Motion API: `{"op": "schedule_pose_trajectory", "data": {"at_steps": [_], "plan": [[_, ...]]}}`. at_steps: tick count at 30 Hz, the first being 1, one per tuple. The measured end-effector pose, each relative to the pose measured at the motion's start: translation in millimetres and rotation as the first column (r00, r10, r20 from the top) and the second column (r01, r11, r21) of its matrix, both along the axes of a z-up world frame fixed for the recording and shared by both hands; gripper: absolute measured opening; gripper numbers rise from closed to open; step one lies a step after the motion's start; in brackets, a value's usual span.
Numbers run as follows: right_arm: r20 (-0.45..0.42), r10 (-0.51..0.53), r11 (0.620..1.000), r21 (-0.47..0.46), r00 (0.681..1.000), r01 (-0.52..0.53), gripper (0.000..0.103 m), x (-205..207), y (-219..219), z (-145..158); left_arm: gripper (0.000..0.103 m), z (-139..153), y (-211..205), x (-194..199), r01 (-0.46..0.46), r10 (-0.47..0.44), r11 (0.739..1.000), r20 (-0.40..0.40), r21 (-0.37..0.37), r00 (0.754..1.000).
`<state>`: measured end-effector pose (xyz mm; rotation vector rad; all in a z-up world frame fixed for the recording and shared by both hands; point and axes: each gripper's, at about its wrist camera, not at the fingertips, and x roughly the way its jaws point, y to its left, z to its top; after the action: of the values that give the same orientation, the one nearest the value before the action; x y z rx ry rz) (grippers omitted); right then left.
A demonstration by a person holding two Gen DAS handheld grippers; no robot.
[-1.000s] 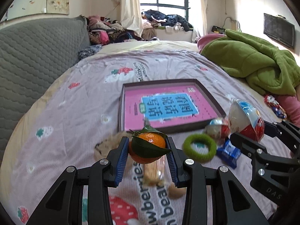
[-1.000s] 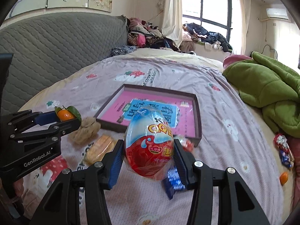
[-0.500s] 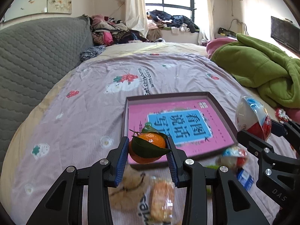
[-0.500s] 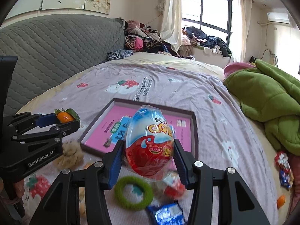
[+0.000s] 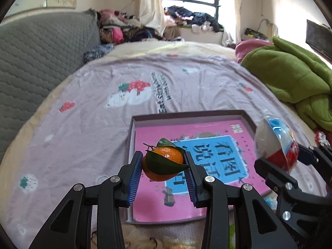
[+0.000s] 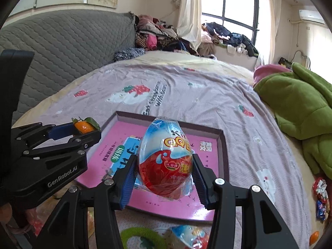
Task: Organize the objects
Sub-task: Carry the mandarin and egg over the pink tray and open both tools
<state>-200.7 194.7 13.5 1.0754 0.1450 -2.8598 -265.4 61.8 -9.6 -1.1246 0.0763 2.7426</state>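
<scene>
While both loads hang above the tray (image 5: 132, 137), nothing released yet. Left tool (image 5: 164, 166) clenched on tangerine (image 5: 164, 164), pads on its flanks, leaf (image 5: 164, 162) draped across front, fruit over tray's near-left part. Right tool (image 6: 165, 172) clamped on wrapped toy egg (image 6: 166, 159), gripped low at widest girth, likely so slick film doesn't slip; seen at 3 o'clock from left camera. Pink book (image 6: 207, 161) lines tray floor. Green ring (image 6: 143, 238) and loose sweets on bed (image 5: 93, 124) at 6 o'clock, probably next. Judged step: carry over tray, then drop.
</scene>
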Motion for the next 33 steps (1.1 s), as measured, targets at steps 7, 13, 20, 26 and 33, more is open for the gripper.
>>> {"op": "schedule_pose_trajectory", "data": {"at_steps": [7,13,20,26,33], "plan": [[0.082,-0.006,0.999,0.042,0.997,0.002,0.051,-25.8,0.2,-32.3,0.04,-42.0,15.7,-22.1,0.036,-0.034,0.999,0.11,-0.015,0.993],[0.187,-0.035,0.996,0.087,0.982,0.019,0.051,-44.9,7.1,-54.2,0.04,-58.9,23.8,-29.5,0.051,-0.037,0.996,0.17,-0.078,0.985],[0.289,-0.049,0.993,0.113,0.956,0.016,0.051,-55.4,6.1,-75.5,0.04,-77.0,28.6,-35.0,0.071,-0.046,0.992,0.23,-0.103,0.972],[0.323,-0.063,0.994,0.107,0.944,0.03,0.051,-58.6,7.3,-83.4,0.04,-80.6,31.9,-35.9,0.078,-0.054,0.993,0.233,-0.094,0.971],[0.348,-0.083,0.994,0.094,0.934,0.054,0.051,-61.3,10.2,-87.3,0.041,-83.2,35.1,-38.1,0.068,-0.04,0.992,0.241,-0.108,0.97]]}}
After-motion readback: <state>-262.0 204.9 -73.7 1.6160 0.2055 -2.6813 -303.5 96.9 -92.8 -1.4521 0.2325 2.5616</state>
